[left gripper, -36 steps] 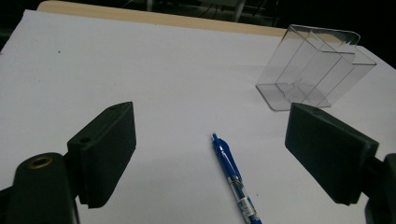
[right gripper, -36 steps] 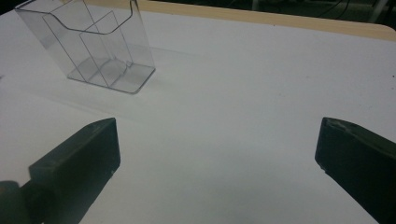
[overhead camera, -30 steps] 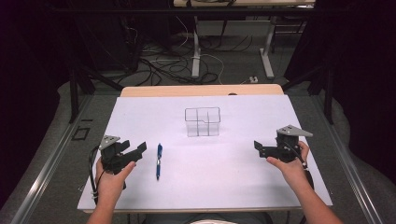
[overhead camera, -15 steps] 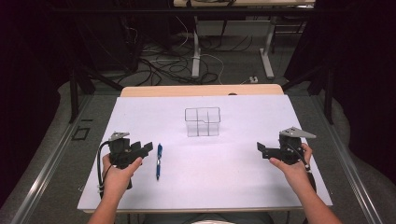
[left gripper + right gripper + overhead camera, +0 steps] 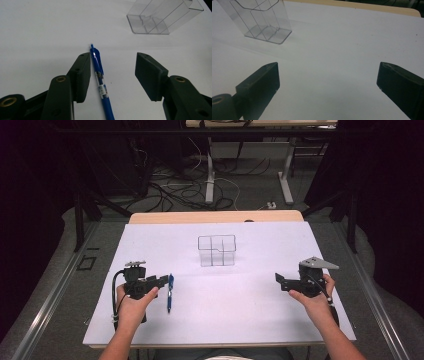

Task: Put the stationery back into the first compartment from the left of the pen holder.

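Note:
A blue pen [image 5: 170, 292] lies on the white table sheet [image 5: 230, 320], left of centre. My left gripper [image 5: 162, 281] reaches over its far end. In the left gripper view the pen [image 5: 101, 82] lies between the jaws, right against the left pad [image 5: 81, 75], while the right pad [image 5: 148, 75] stands well clear of it. The jaws have just been closing with the pen between them and are open now. My right gripper [image 5: 279, 281] hovers at the table's right, and its jaws stand wide around bare sheet [image 5: 328, 72].
A clear plastic holder with compartments [image 5: 216, 251] stands upright at mid-table; it is also in the left gripper view [image 5: 162, 17] and the right gripper view [image 5: 259, 20]. The table's wooden far edge [image 5: 215, 216] runs behind it. Cables [image 5: 185, 185] lie on the floor beyond.
My left gripper has moved right to the pen, and its jaws have narrowed around the pen's far end. The right gripper has stayed where it was.

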Demonstrator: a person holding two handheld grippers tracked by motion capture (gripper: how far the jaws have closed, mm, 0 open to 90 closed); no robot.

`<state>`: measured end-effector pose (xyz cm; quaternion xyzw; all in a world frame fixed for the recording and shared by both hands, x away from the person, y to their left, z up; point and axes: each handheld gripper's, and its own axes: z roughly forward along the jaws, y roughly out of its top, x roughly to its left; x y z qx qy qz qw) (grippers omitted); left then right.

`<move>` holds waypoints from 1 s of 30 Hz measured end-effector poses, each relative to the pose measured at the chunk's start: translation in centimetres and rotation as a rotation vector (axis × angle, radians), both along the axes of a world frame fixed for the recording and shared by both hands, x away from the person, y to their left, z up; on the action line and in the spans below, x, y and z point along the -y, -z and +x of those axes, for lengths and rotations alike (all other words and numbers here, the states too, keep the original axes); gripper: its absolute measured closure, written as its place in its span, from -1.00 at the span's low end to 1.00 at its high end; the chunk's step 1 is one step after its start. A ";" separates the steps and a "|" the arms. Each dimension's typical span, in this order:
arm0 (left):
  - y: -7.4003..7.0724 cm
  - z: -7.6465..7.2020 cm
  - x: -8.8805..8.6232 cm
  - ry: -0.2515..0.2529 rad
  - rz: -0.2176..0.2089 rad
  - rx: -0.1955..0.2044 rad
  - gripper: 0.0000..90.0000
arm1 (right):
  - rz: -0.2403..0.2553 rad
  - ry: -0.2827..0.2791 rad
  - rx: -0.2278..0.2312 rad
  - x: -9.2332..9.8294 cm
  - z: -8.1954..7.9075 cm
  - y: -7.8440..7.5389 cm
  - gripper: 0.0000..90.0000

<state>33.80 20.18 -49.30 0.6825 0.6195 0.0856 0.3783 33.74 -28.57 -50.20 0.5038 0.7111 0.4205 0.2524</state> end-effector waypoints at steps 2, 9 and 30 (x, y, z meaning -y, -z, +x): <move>0.3 0.0 0.2 0.004 0.006 -0.019 0.03 | 0.002 -0.007 -0.005 -0.1 0.1 0.1 -0.91; 1.0 0.3 0.6 0.025 0.052 -0.087 0.11 | -0.006 -0.033 -0.018 -0.6 0.3 0.4 -0.91; 2.9 1.4 2.1 0.026 0.077 -0.230 0.41 | 0.006 -0.033 -0.024 -0.4 0.5 0.5 -0.91</move>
